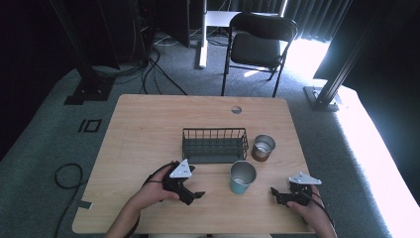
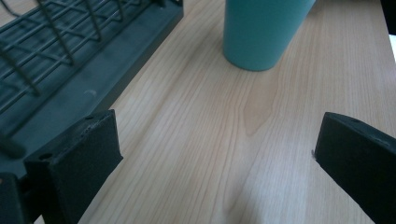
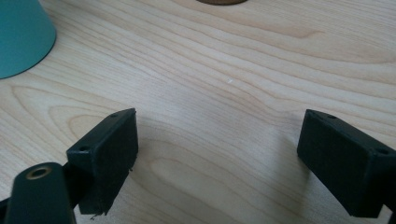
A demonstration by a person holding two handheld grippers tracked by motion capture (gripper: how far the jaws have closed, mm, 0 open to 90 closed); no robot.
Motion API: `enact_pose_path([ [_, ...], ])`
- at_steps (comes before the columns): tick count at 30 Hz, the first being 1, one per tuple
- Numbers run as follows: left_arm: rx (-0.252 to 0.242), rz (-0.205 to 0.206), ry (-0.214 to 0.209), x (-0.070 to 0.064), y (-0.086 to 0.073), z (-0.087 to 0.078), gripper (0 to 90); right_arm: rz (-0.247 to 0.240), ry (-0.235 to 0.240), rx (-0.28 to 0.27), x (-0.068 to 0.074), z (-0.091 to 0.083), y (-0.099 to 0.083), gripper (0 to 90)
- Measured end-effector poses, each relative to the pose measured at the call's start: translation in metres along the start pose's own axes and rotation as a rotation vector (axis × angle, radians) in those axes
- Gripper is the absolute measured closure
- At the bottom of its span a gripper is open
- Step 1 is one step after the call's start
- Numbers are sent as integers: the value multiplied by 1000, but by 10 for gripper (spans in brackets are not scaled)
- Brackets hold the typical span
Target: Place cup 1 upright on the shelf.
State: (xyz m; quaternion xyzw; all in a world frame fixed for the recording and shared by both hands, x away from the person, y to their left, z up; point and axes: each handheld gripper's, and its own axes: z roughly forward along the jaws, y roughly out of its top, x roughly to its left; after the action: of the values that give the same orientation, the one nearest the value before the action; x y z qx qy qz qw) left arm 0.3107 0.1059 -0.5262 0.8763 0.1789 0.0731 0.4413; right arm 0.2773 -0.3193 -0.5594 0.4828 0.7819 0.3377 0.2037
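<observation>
A teal cup (image 1: pixel 242 177) with a metal inside stands upright on the wooden table (image 1: pixel 148 129), just in front of a dark wire rack (image 1: pixel 214 145). A brown metal cup (image 1: pixel 262 148) stands to the right of the rack. My left gripper (image 1: pixel 194 192) rests low near the front edge, left of the teal cup, open and holding nothing. In the left gripper view its jaws (image 2: pixel 217 154) stand wide apart, with the teal cup (image 2: pixel 261 32) ahead and the rack (image 2: pixel 70 60) to the left. My right gripper (image 1: pixel 276 196) is open to the right of the cup. Bare wood lies between its jaws (image 3: pixel 217 154), and the teal cup (image 3: pixel 21 37) sits at the upper left.
A round cable hole (image 1: pixel 236 109) sits near the table's far edge. A black folding chair (image 1: pixel 260 44) stands on the carpet beyond the table. Dark frame posts and cables (image 1: pixel 89 84) are at the left, another post (image 1: pixel 327 94) at the right.
</observation>
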Motion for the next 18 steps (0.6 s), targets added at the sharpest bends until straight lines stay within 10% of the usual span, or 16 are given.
enact_pose_path([
  [18,-81,24,-66,-14,34,34,8,0,0,0,0,0,0,121],
])
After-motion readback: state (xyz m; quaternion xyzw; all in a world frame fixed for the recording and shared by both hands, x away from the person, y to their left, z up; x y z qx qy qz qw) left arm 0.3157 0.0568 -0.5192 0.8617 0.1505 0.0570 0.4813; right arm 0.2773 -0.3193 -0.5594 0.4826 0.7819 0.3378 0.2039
